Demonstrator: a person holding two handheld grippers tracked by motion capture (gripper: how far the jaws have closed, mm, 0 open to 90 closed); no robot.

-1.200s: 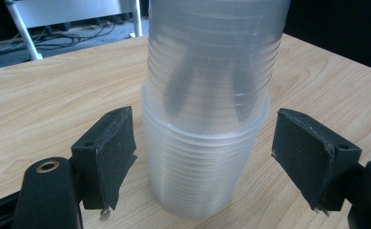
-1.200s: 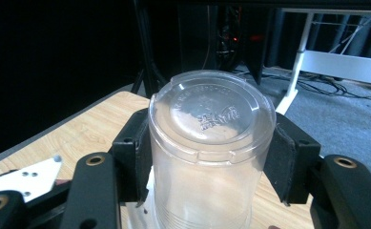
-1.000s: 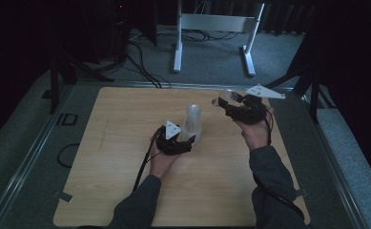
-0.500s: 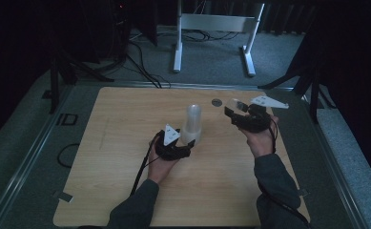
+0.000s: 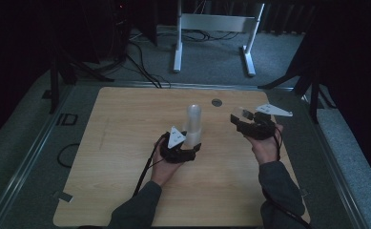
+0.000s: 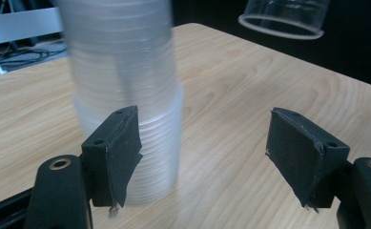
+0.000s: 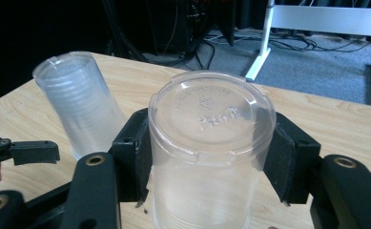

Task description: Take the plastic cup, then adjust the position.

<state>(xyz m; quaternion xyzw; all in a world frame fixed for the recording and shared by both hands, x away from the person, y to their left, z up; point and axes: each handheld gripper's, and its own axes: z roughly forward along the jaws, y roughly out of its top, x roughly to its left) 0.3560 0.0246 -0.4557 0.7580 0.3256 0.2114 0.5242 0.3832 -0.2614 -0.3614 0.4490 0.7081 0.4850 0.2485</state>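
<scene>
A tall stack of clear plastic cups (image 5: 193, 125) stands mouth-down in the middle of the wooden table (image 5: 121, 143). My left gripper (image 5: 189, 147) is open at the foot of the stack (image 6: 126, 95); one pad (image 6: 118, 143) sits against the stack's side and the other stands well off to the side. My right gripper (image 5: 240, 117) is raised to the right of the stack and is shut on a single clear cup (image 7: 211, 143), bottom up, between both pads. That cup (image 6: 283, 16) also hangs in the upper right of the left gripper view. The stack (image 7: 80, 102) appears left of the held cup.
A small dark round disc (image 5: 216, 102) lies on the table behind the stack. Beyond the far edge stand a white metal frame (image 5: 211, 21) and floor cables (image 5: 140, 62). A grey border (image 5: 40, 143) runs around the table.
My right gripper has carried the single cup away from the top of the stack, to the right and nearer the person. The left gripper has stayed at the stack's foot.
</scene>
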